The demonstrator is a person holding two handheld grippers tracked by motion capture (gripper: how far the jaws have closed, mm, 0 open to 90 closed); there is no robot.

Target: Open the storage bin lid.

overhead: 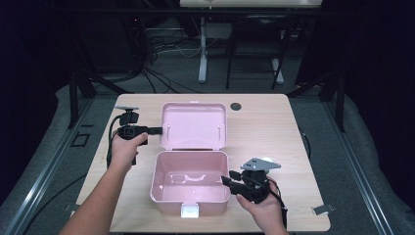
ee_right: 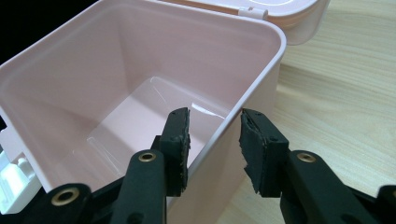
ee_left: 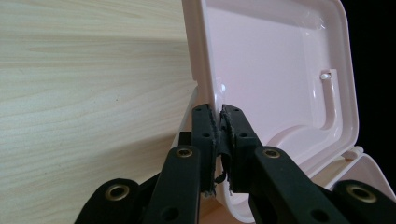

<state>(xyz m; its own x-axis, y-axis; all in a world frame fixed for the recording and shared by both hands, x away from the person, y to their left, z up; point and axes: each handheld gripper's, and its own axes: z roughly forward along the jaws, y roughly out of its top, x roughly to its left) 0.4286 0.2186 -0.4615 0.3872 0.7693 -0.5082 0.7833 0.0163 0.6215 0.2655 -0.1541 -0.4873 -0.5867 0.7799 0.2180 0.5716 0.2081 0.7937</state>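
On the table [overhead: 274,127] my pink box [overhead: 190,183] stands open, and I judge I'm mid-way through handling its lid [overhead: 194,125]. My left gripper [ee_left: 218,140] is clenched on the lid's edge. My right gripper [ee_right: 214,149] straddles the box wall, seemingly released. Next: swing the lid carefully.

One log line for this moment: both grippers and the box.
left gripper: shut on lid edge | right gripper: open, fingers astride box wall | box: open, empty
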